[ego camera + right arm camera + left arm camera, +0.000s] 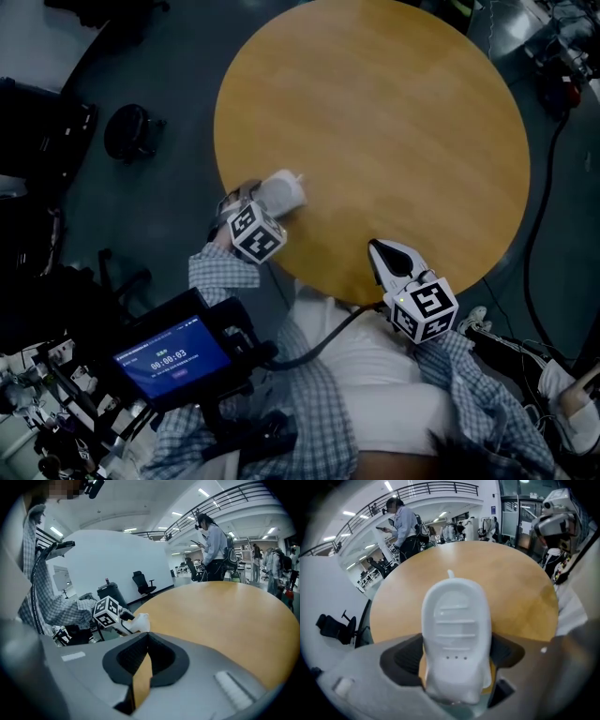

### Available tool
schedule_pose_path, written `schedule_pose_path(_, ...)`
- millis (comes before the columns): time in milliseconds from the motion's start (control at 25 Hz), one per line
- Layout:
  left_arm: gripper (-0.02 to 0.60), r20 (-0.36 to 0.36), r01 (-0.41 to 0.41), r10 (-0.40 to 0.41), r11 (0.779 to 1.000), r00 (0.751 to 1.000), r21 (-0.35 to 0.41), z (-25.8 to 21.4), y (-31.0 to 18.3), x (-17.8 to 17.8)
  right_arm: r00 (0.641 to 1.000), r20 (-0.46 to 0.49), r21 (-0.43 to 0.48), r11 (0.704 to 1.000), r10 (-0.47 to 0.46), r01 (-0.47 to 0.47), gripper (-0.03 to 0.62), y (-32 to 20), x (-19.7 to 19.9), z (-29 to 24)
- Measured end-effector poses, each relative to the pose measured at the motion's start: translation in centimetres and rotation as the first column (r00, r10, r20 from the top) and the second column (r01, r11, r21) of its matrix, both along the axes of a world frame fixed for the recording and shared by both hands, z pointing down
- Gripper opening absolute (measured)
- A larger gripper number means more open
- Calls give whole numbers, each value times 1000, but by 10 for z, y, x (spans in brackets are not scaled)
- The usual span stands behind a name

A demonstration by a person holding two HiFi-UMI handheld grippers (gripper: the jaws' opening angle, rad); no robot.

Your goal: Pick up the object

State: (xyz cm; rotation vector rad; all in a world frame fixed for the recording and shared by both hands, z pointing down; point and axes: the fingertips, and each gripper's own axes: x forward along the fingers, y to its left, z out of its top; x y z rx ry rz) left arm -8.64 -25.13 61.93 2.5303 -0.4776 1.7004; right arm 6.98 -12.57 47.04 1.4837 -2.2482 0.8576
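Checked blue-white sleeves (pixel 220 267), white tee (pixel 375 375); grey left gripper (pixel 457 658), right gripper (pixel 143 656); black-white marker cubes (pixel 256 232); black cable (pixel 328 336).

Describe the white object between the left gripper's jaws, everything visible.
The white object looks like smooth moulded plastic: an elongated rounded shell with a recessed panel of three ribs, three dots below and a nub at its far end. It lies on the wooden table near its edge, between the open jaws of the left gripper; slivers of tabletop show beside it, so the pads seem not to press.
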Motion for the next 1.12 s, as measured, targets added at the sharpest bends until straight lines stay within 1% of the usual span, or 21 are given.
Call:
schedule_pose_path(160, 434, -48, -15, 12, 998, 999, -60, 1, 1, -1, 1000, 7, -14, 1000, 7, -7, 6, -5, 1, 2)
schedule_pose_path(320, 437, -84, -18, 13, 998, 996, -62, 1, 4, 1, 1000, 10, -5, 1000, 2, -2, 6, -11, 1, 2)
schedule_pose_path(400, 436, -90, -14, 8, 998, 996, -64, 2, 5, 0, 1000, 11, -1, 1000, -4, 4, 6, -13, -1, 2)
schedule_pose_path(520, 436, -114, 32, -44, 994, 993, -101, 2, 3, 0, 1000, 12, 5, 1000, -6, 6, 6, -15, -4, 2)
schedule_pose_path(640, 436, -170, 88, -112, 986, 979, -143, -5, 7, 6, 1000, 11, 17, 1000, -6, 6, 6, -18, -2, 1)
schedule_pose_path(760, 436, -229, 117, -150, 981, 962, -154, -20, 20, 13, 1000, 14, 37, 999, -8, 8, 6, -19, 2, -2)
schedule_pose_path(800, 436, -255, 134, -171, 979, 952, -156, -26, 22, 15, 1000, 15, 45, 999, -10, 9, 6, -21, 2, -3)
schedule_pose_path(840, 436, -289, 155, -197, 974, 937, -164, -32, 24, 16, 1000, 17, 53, 999, -12, 11, 6, -23, 1, -3)
schedule_pose_path(880, 436, -332, 178, -229, 968, 915, -178, -41, 27, 20, 1000, 17, 62, 998, -14, 13, 6, -25, 1, -5)
schedule_pose_path(920, 436, -383, 201, -266, 959, 885, -201, -53, 32, 25, 1000, 18, 72, 997, -16, 15, 6, -26, 0, -8)
schedule_pose_path(960, 436, -435, 219, -302, 948, 848, -230, -67, 38, 31, 1000, 18, 83, 996, -17, 16, 6, -26, 0, -12)
schedule_pose_path(1040, 436, -516, 238, -355, 930, 779, -281, -89, 50, 40, 1000, 19, 104, 994, -19, 17, 6, -25, -1, -19)
schedule_pose_path(1120, 436, -574, 239, -380, 921, 725, -308, -104, 60, 49, 1000, 20, 124, 992, -22, 19, 6, -28, -2, -23)
